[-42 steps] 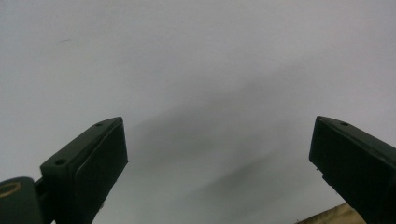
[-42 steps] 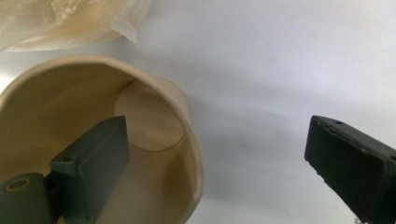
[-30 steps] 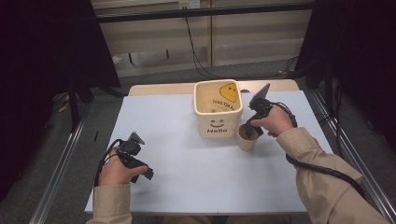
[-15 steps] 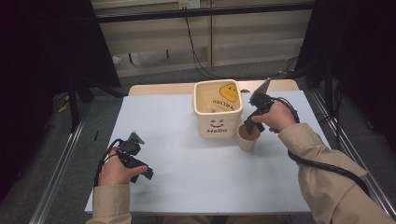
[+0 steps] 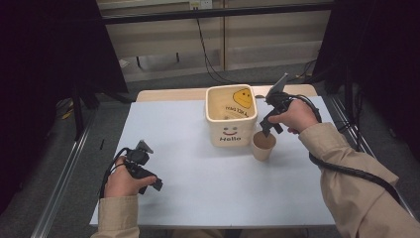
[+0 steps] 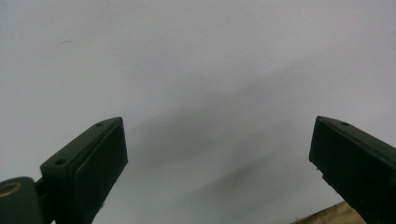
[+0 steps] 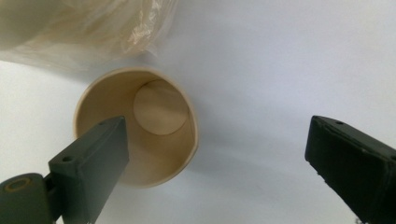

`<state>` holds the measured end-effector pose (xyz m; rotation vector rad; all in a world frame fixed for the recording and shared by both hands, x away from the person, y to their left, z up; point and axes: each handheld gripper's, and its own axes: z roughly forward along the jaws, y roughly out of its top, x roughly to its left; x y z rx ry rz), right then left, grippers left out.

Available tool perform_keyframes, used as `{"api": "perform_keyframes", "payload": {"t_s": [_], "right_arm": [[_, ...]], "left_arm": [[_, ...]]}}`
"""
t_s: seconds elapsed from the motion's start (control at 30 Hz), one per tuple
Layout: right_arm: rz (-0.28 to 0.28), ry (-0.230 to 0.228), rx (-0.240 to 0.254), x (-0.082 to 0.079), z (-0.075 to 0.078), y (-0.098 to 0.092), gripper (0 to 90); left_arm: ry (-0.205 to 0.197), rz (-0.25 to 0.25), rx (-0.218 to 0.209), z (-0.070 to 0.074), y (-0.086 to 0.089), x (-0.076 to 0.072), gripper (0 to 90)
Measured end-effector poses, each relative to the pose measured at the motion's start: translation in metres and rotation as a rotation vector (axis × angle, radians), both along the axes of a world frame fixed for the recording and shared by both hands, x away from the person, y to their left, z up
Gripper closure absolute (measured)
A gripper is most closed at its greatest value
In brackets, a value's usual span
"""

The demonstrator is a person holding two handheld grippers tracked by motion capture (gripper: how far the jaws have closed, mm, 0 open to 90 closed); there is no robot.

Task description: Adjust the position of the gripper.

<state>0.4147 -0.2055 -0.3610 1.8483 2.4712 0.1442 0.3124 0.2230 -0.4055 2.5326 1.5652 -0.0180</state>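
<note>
- Right gripper [image 5: 268, 130] hovers above paper cup [image 5: 263, 145], jaws spread wide and empty; one jaw sits over the cup's mouth, likely lining up a rim grab.
- Cup upright on white table [image 5: 198, 168], just beside the "Hello" bin [image 5: 231, 116], front right corner.
- Bin blocks the cup's left; right and front stay free.
- Left gripper [image 5: 148, 181] parked near front-left, jaws apart, empty.

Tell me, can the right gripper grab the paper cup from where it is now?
Probably yes. The right gripper hangs just above the paper cup with its jaws wide open, and nothing sits between them. The bin stands close beside the cup but leaves its top free.
</note>
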Motion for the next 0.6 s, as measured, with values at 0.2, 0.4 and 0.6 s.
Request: {"api": "perform_keyframes", "payload": {"t_s": [0.2, 0.4, 0.6], "right_arm": [[0.012, -0.012, -0.001, 0.001, 0.014, 0.0, 5.7], [0.021, -0.024, -0.003, 0.001, 0.025, 0.001, 5.7], [0.024, -0.034, 0.0, 0.001, 0.031, 0.002, 5.6]], "left_arm": [[-0.002, -0.005, -0.001, 0.0, 0.0, 0.0, 4.1], [-0.011, 0.007, -0.003, 0.0, -0.001, -0.001, 4.1], [-0.012, 0.011, -0.005, 0.001, 0.0, -0.001, 4.1]]}}
